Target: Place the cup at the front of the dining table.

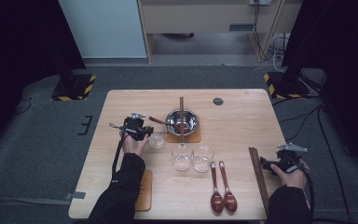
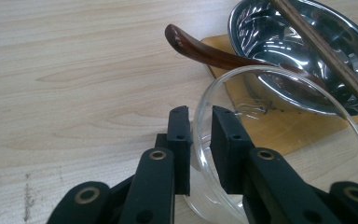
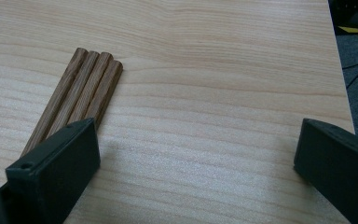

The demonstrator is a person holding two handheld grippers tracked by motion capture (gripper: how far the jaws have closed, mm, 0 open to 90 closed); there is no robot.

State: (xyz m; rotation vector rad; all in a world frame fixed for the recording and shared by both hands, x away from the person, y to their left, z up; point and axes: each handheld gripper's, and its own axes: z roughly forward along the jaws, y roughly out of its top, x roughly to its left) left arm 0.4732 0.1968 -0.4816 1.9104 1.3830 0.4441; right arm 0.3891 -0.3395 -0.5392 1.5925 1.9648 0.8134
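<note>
We see a room with grey carpet floor (image 1: 37, 140) and, in its middle, a light wooden bench (image 1: 242, 126). On the far half of the bench lies a wooden coaster (image 1: 192, 137), and on this coaster stands a steel bowl (image 1: 186, 120). A pair of chopsticks (image 1: 182, 112) lies across the bowl's rim, and a dark wooden spoon (image 1: 161, 122) leans in the bowl with its handle to the left.

Just left of the coaster stands a small glass bowl (image 1: 157, 139). The left gripper (image 1: 142, 132) is at this glass bowl. In the left gripper view its two black fingers (image 2: 179, 144) stand on both sides of the glass wall (image 2: 205, 144), one outside and one inside. They are almost closed, but a narrow gap shows at the rim, so they do not clamp it.

Two more glass bowls (image 1: 192, 157) stand near the middle, and two spoons (image 1: 223, 191) lie in front of them. At the right edge lies a bundle of chopsticks (image 1: 258, 177). The right gripper (image 1: 266, 164) rests just beside the bundle, with its fingers (image 3: 60, 163) wide open and nothing between them.
</note>
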